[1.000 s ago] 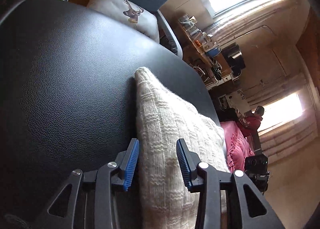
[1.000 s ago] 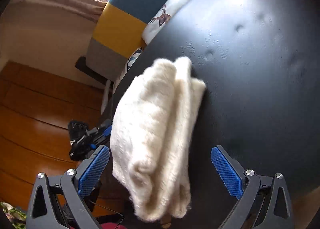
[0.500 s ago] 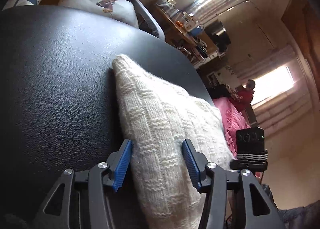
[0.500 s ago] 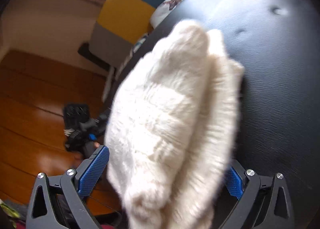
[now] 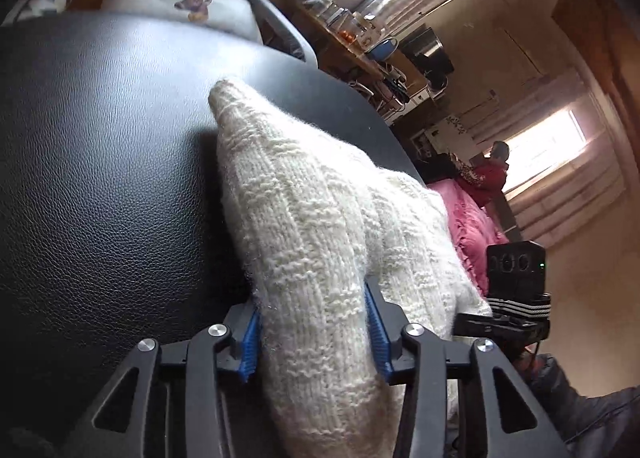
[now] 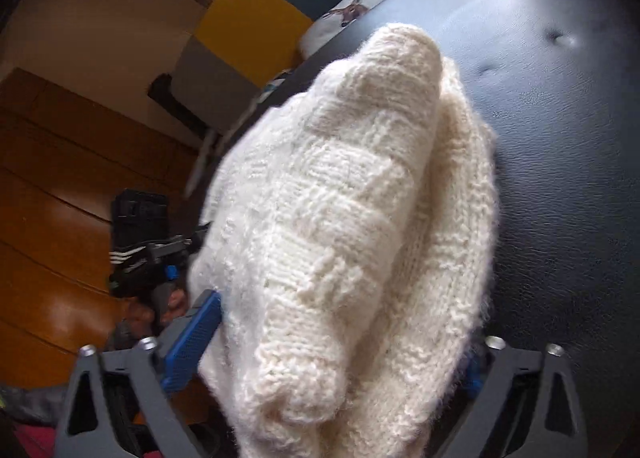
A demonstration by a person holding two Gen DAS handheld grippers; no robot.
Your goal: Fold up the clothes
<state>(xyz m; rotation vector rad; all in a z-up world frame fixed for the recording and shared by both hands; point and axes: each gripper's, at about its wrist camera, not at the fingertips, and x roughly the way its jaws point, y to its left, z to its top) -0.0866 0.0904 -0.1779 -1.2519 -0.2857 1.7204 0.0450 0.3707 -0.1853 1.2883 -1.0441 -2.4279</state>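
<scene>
Cream knitted wool, a folded sweater [image 5: 304, 226] bearing no readable label lay along the black leather seat [image 5: 100, 162], its long axis running away from the fingers, pinched narrowly by the left gripper [image 5: 312, 332] and gripped wider by the right gripper [image 6: 332, 342].

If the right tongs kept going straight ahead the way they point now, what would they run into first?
The folded cream knitted sweater: it already fills the gap of the right tongs, so they would only push deeper into it. Beyond it lies the black leather surface, though depth is unclear.
</scene>
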